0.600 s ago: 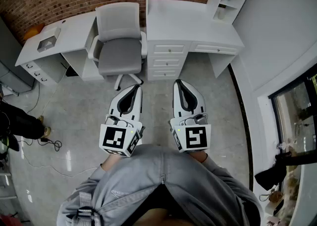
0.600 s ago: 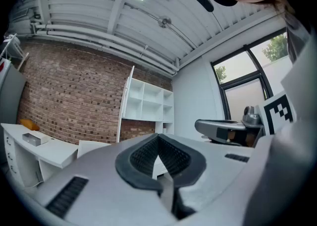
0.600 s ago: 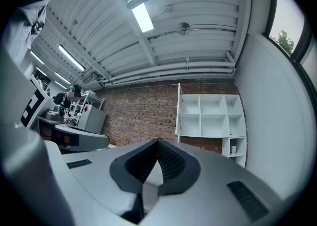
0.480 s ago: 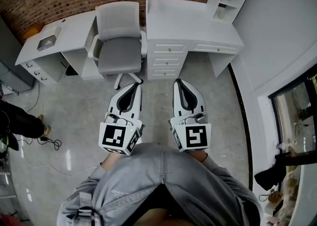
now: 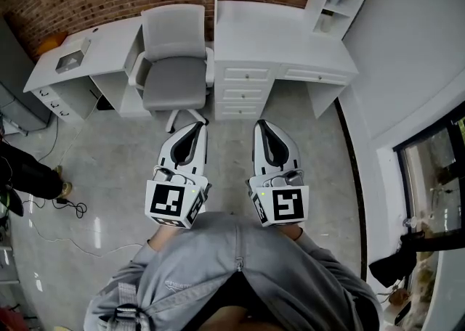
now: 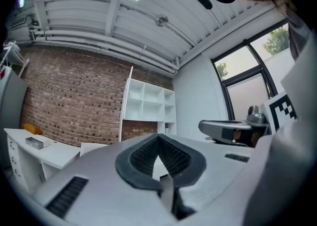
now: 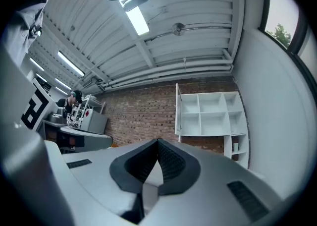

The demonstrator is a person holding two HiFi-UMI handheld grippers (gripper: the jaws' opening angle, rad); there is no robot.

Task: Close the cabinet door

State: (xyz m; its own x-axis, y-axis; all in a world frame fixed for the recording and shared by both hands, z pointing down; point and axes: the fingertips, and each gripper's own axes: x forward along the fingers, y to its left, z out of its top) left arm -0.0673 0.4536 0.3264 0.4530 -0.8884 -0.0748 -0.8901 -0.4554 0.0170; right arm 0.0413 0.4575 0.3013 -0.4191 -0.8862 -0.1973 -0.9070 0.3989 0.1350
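Standing well back from the furniture here, both grippers held out side by side over the grey floor [image 5: 109, 170], touching nothing. The left gripper [image 5: 197, 127] is clenched and empty: in the left gripper view its ribbed pads [image 6: 174, 155] meet at the tip and there's only room background behind them. Same deal with the right gripper [image 5: 263, 123], jaws pressed together with nothing in them, nose tipped up a little.

The cabinet door [image 7: 178, 112] is hanging open. From the right gripper view it's pretty much edge-on, a thin white panel on the left side of the white cubby shelf unit [image 7: 213, 113] against the brick wall [image 7: 141, 116]. From the head view it shows as a narrow white strip sticking out over the left end of the white desk with drawers [image 5: 280, 32], nowhere near either gripper.

Just left of that door there's a grey office chair [image 5: 174, 61] tucked in between that desk and a second white desk [image 5: 109, 43], which has a small box-like thing [image 5: 71, 61] on top, can't tell what exactly. Some cables [image 5: 73, 210] are lying on the floor off to the left, near somebody in dark clothes [image 5: 25, 177] at the frame edge
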